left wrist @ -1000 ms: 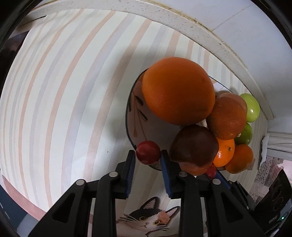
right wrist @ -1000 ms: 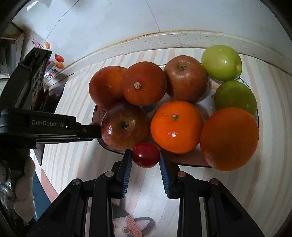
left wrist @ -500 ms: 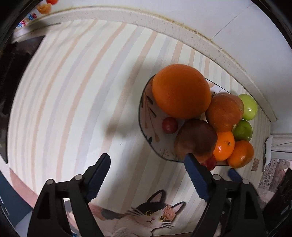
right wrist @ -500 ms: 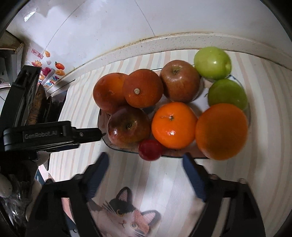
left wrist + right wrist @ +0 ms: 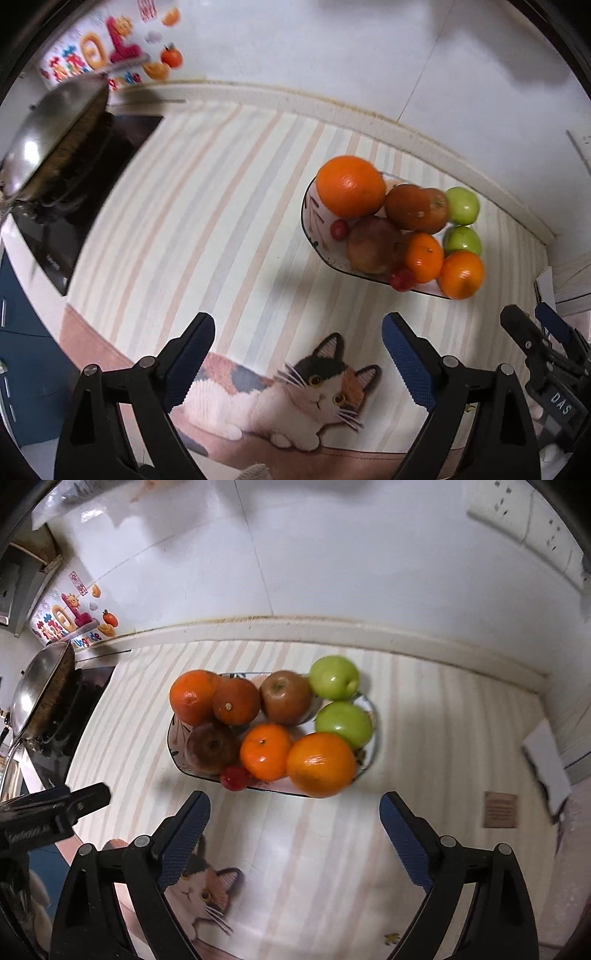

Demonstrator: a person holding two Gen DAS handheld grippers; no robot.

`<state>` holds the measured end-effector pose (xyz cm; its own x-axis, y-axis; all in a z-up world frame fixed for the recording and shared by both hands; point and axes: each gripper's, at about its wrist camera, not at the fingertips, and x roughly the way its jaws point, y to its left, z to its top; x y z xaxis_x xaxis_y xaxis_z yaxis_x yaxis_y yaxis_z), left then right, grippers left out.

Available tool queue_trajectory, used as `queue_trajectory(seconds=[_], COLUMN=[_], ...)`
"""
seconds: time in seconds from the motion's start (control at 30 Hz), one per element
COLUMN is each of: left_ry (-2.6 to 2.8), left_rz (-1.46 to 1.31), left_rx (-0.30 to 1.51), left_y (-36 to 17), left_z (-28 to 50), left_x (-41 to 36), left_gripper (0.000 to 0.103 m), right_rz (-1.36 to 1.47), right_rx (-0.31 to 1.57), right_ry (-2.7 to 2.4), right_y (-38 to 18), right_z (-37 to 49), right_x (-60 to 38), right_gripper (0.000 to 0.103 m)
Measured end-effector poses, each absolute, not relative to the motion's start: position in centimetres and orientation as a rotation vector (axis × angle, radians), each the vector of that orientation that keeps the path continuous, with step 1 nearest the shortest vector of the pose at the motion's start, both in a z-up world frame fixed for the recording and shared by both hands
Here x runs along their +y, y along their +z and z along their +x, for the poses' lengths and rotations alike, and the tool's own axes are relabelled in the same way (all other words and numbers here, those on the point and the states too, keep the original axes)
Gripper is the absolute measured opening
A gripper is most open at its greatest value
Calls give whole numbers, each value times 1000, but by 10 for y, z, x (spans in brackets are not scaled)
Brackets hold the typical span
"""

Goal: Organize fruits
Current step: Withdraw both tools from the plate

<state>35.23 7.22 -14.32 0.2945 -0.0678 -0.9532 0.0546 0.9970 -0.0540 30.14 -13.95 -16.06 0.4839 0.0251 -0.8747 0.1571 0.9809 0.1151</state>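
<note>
While the left gripper (image 5: 298, 354) hangs released above the striped mat (image 5: 192, 229), the plate (image 5: 309, 206) of fruit sits far right, a small red fruit (image 5: 339, 229) at its left rim. From the right wrist, the right gripper (image 5: 293, 832) gapes empty near the plate; another red fruit (image 5: 235, 777) perches on the near rim. Advice: nudge it inward gently.

Both views are taken from above, tilted down along open fingers toward the wall. The fruit plate (image 5: 314, 225) is seen ahead and to the right of the left gripper (image 5: 298, 345) — well apart. It lies straight ahead of the right gripper (image 5: 294, 823), nearer. Shared by both views: the plate (image 5: 371, 716), the striped mat (image 5: 207, 206) and the wok (image 5: 40, 686).
</note>
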Motion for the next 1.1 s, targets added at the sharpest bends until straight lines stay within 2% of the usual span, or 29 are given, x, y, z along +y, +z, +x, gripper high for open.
queue_trajectory(seconds=[0.57, 1.1], left_ry=[7, -40], left_rz=[-39, 30], left_rx=[1025, 868], left_y=[-59, 7], left_z=[273, 166], left_x=[33, 19], left_gripper=[93, 93], right_rz=[70, 36], right_rx=[915, 771], right_ry=[33, 13], right_y=[-67, 21], right_z=[239, 110], right_x=[-161, -159], right_gripper=[97, 98])
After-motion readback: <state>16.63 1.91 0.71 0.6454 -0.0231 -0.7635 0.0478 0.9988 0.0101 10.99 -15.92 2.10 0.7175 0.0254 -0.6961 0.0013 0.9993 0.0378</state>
